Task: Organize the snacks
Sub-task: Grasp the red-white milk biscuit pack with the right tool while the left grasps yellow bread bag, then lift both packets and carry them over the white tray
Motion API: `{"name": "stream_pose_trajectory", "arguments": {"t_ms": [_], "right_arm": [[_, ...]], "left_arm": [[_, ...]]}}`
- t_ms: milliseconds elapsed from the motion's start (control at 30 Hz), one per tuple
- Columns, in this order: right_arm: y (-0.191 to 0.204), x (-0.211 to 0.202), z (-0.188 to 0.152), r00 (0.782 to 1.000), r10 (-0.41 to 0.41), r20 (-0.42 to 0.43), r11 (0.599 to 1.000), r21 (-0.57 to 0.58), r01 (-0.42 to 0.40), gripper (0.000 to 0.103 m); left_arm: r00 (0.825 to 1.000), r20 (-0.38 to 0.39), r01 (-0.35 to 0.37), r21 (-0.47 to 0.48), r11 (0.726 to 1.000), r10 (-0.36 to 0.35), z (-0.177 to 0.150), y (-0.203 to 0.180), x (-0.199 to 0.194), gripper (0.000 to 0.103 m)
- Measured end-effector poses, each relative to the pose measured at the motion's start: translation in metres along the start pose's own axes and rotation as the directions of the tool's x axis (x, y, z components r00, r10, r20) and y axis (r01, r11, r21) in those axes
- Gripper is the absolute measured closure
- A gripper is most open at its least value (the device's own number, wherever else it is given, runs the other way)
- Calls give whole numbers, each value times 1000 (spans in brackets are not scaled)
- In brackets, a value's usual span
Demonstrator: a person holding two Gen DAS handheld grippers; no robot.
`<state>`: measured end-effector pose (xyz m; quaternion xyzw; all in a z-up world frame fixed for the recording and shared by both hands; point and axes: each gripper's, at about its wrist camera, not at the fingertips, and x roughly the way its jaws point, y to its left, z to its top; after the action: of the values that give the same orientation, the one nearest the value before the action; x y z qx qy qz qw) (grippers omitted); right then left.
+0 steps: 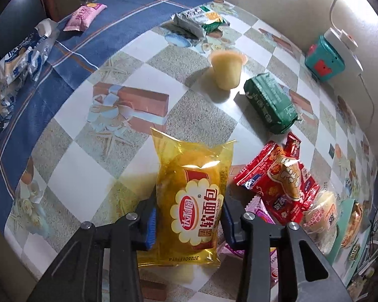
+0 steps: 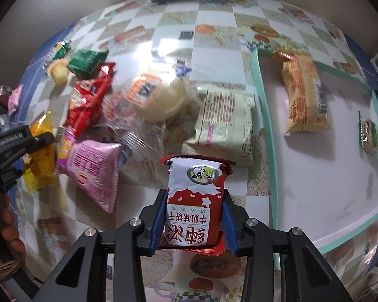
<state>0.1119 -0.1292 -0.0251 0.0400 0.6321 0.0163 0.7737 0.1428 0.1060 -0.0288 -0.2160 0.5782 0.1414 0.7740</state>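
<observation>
My left gripper (image 1: 189,222) is shut on a yellow soft-bread packet (image 1: 192,201), its blue pads pressing both sides. In the right wrist view that same gripper (image 2: 41,139) shows at the left edge over the yellow packet (image 2: 39,166). My right gripper (image 2: 192,222) is shut on a red-and-white milk biscuit pack (image 2: 195,201), held above the table. Loose snacks lie in a pile: red packets (image 2: 88,100), a pink packet (image 2: 93,173), a clear-wrapped bun (image 2: 158,98) and a cream packet (image 2: 224,123). A white tray (image 2: 327,176) with a teal rim holds an orange packet (image 2: 303,93) and a small green one (image 2: 370,136).
A jelly cup (image 1: 226,69), a dark green pack (image 1: 271,103), a green-white packet (image 1: 201,21), a pink packet (image 1: 84,16) and a blue-white bag (image 1: 25,52) lie on the checked tablecloth. A teal box (image 1: 323,59) and a white power strip (image 1: 345,42) stand by the wall. A hand (image 2: 8,222) shows at left.
</observation>
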Motion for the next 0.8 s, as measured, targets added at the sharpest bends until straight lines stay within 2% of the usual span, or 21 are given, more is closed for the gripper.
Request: {"name": "stream_pose_trajectory", "arguments": {"t_ms": [200,467,633,800], "right_arm": [[-5,-33,7,997,34,70,999,16,-36,61],[-17,-80,6,982,65,180,997,38,-73,60],[-31,-92,7,974,50,220,995,75,-68,61],[-58,-96,9,973,51,225,988,131,-82,60]], "left_arm": [[997,72,25,1,1000,-25,5,-2,-32,60],[984,158,81,44,996,-87,4,-15,-80,60],[973,197,106,83,991,-121,1,-29,-101,60],[967,211,125,95,988,-143,-4,-38,-110,60]]}}
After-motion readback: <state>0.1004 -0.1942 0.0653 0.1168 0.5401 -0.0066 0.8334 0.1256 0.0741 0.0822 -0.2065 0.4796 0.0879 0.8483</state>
